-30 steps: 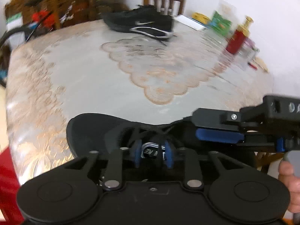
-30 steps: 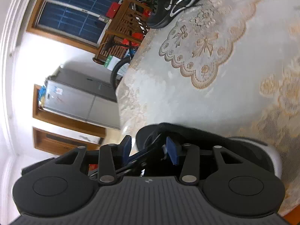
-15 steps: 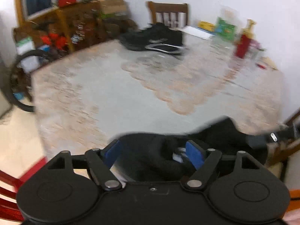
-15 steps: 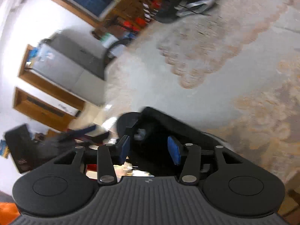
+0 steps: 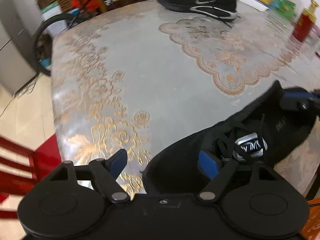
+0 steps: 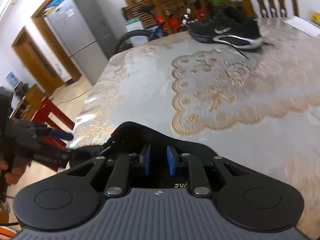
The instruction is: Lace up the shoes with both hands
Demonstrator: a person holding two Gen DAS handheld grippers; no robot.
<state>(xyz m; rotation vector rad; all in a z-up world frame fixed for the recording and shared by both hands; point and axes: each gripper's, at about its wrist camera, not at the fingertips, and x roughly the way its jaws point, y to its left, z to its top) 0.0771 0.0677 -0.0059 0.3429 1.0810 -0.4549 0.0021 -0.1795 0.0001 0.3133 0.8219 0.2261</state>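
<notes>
Two black sneakers sit on the table (image 5: 160, 92): near sneaker (image 5: 260, 140) under both grippers. Left gripper (image 5: 164, 160) spreading, empty; right gripper (image 6: 158, 160) closing over its collar, contact hidden.

Left gripper (image 5: 163, 162) now wide, opening; right gripper (image 6: 158, 160) narrower, closing.

Bench (image 5: 140, 80): floral plastic cover.
Near edge: black shoe (image 5: 230, 152).
Far side: second black shoe (image 5: 198, 0).
Far right: red bottle (image 5: 304, 26), blurred packets, perhaps boxes.
</notes>
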